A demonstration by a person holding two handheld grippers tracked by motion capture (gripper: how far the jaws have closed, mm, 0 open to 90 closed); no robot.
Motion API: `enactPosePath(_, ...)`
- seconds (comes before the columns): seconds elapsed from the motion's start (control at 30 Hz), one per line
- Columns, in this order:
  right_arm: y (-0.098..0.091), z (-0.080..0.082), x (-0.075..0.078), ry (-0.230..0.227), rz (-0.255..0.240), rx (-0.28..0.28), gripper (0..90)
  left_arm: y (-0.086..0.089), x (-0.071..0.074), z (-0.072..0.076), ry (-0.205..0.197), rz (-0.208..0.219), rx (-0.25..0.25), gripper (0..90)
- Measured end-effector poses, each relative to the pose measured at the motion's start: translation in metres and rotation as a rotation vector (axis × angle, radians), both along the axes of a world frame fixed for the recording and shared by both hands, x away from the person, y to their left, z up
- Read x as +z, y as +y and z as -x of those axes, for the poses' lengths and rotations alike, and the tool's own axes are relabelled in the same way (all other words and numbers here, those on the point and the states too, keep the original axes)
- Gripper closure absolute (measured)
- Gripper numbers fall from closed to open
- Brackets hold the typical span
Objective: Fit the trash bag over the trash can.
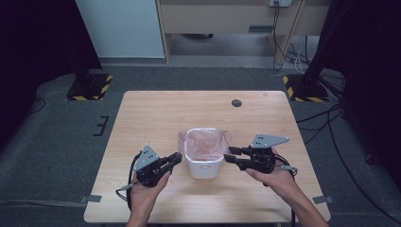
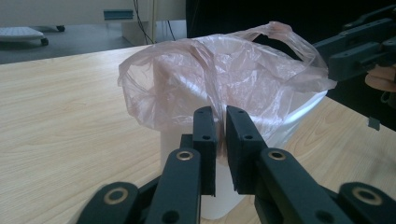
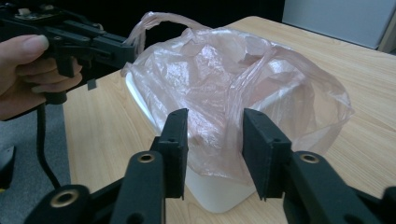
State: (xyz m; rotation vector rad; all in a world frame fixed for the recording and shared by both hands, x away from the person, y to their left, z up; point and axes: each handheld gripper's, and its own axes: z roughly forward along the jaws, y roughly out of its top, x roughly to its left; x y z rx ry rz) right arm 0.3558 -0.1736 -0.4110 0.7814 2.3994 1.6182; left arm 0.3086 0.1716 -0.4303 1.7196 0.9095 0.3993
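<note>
The pink plastic bag [image 1: 204, 143] sits in the small white bin [image 1: 204, 167] near the middle of the wooden table [image 1: 142, 118], its thin film draped over the rim and bunched loosely above it — that looks like a liner being fitted, so both tools are working the edges from opposite sides.

Over on the left side of the bin, the left gripper [image 1: 176, 160] is closed down to a narrow slit, and in the left gripper view a fold of the pink film [image 2: 219, 93] runs down right into that slit between the jaws. It appears pinched there, against the bin's near wall; my read is that this grip anchors the liner so it cannot slide off while the other side gets tugged.

Now the right gripper [image 1: 231, 154] — its jaws stand partly apart, with a clear gap between them. In the right gripper view the film [image 3: 233, 93] hangs over the rim straight ahead, filling the space beyond that gap, but the pads [image 3: 261, 149] do not press on it; the plastic lies just in front of and between them, not clamped. Nothing is held on that side.

A handle loop of the bag [image 3: 159, 21] stands up at the far side, close to the other tool's tip. The right jaws look lined up to take the skirt of film draped over the near wall.
</note>
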Motion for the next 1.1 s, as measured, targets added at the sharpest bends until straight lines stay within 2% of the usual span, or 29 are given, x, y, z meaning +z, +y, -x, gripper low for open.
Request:
enactPosePath(0.17, -0.002, 0.002, 0.0, 0.001, 0.012, 0.033, 86.7, 0.001, 0.0, 0.001, -0.003, -0.005, 0.0, 83.7)
enactPosePath(0.23, -0.003, 0.003, 0.0, -0.002, 0.023, 0.041, 89.8, 0.002, 0.0, 0.001, -0.005, -0.006, -0.002, 84.5)
enactPosePath(0.7, -0.002, 0.002, -0.009, 0.0, 0.074, 0.052, 90.0, -0.007, -0.009, 0.001, 0.034, -0.054, -0.052, 86.7)
enactPosePath(0.9, -0.002, 0.002, -0.014, 0.009, 0.091, 0.052, 90.0, -0.012, -0.014, 0.0, 0.069, -0.086, -0.079, 86.9)
enactPosePath(1.1, 0.002, 0.004, -0.019, -0.002, 0.141, 0.055, 90.0, -0.013, -0.02, -0.004, 0.095, -0.121, -0.08, 87.1)
